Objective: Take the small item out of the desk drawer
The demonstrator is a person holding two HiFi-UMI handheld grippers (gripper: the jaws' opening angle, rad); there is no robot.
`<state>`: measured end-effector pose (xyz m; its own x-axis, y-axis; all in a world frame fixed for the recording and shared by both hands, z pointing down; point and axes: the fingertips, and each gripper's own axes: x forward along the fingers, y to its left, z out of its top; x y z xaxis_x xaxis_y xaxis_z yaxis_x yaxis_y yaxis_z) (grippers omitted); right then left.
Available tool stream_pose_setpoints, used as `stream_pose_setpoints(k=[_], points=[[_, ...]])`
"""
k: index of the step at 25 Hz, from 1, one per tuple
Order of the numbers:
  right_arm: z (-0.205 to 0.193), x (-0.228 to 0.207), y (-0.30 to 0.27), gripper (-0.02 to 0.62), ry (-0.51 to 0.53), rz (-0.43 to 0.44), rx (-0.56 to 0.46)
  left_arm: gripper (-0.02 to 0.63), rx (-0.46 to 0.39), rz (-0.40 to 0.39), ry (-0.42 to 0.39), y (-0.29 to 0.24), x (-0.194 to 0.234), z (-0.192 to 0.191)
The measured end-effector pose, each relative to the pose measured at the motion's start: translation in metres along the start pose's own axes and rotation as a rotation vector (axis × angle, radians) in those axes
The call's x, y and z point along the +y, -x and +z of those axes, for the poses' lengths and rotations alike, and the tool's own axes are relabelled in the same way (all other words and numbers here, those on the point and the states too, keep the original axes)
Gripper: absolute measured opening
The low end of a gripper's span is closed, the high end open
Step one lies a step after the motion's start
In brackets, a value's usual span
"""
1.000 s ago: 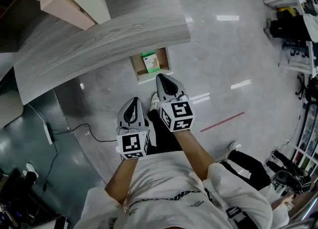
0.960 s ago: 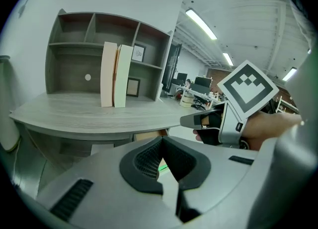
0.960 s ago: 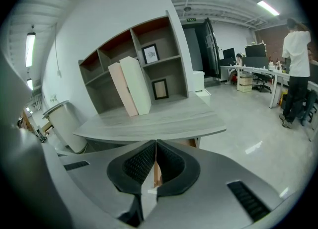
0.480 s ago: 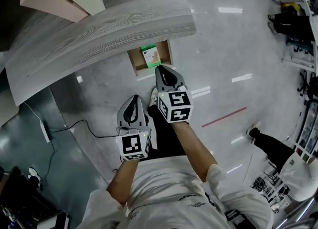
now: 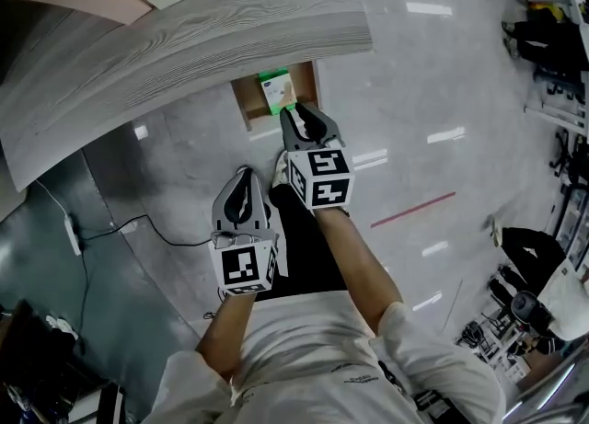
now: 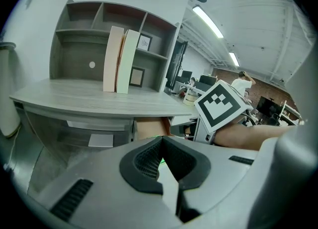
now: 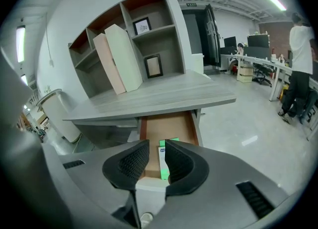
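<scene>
The desk drawer [image 5: 274,98] stands pulled out from under the grey wood desktop [image 5: 184,36], its brown inside [image 7: 166,126] in plain sight. A small green and white box [image 5: 276,89] lies in it, seen through the jaw gap in the right gripper view [image 7: 162,162]. My right gripper [image 5: 296,111] hovers just in front of the drawer's front edge; its jaws [image 7: 156,146] are opening, a narrow gap between them, nothing pressed. My left gripper [image 5: 241,194] hangs back to the left, lower, and is shut and empty [image 6: 161,141].
A pink and a cream binder [image 7: 119,56] stand on the desk before a shelf unit [image 7: 149,29] with picture frames. A white bin [image 7: 57,116] sits left of the desk. A cable [image 5: 138,229] trails on the floor. A person [image 7: 300,69] stands far right.
My right gripper has moved forward to the drawer's front edge. The left gripper has stayed back near my body.
</scene>
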<state>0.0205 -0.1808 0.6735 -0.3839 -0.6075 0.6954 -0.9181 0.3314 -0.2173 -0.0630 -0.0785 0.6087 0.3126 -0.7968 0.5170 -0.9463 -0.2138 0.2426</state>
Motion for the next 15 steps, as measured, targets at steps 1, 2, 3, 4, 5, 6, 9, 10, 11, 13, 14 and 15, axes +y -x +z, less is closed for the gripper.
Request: stream_pose_setpoints(k=[1,2,3,4,5,6,9,10,11,13,14,15], points=[[-0.002,-0.001,-0.003,0.111,0.004,0.001,0.004,0.015,-0.001,0.002,0.002,-0.001,0.0,-0.001],[-0.003,-0.003,-0.006,0.117,0.007,0.002,0.009,0.015,-0.001,0.004,0.003,-0.002,0.0,-0.002],[-0.004,-0.004,-0.009,0.127,0.009,0.003,0.014,0.015,0.0,0.006,0.004,-0.003,0.001,-0.004],[-0.005,-0.005,-0.012,0.135,0.01,0.005,0.02,0.015,0.002,0.008,0.006,-0.004,0.002,-0.005],[-0.006,-0.005,-0.015,0.142,0.012,0.008,0.027,0.015,0.003,0.01,0.008,-0.004,0.003,-0.006],[-0.008,-0.005,-0.018,0.157,0.013,0.011,0.035,0.015,0.005,0.013,0.009,-0.005,0.004,-0.007],[-0.011,-0.006,-0.028,0.186,0.02,0.018,0.049,0.015,0.006,0.022,0.012,-0.006,0.006,-0.011],[-0.011,-0.006,-0.031,0.194,0.022,0.021,0.053,0.015,0.007,0.023,0.014,-0.007,0.006,-0.012],[-0.013,-0.006,-0.034,0.205,0.024,0.024,0.057,0.015,0.009,0.022,0.015,-0.008,0.007,-0.013],[-0.016,-0.007,-0.04,0.236,0.028,0.029,0.068,0.015,0.01,0.023,0.02,-0.011,0.007,-0.015],[-0.017,-0.008,-0.043,0.249,0.03,0.03,0.073,0.015,0.01,0.024,0.022,-0.012,0.007,-0.016],[-0.019,-0.009,-0.045,0.262,0.032,0.031,0.078,0.015,0.01,0.024,0.024,-0.014,0.007,-0.017]])
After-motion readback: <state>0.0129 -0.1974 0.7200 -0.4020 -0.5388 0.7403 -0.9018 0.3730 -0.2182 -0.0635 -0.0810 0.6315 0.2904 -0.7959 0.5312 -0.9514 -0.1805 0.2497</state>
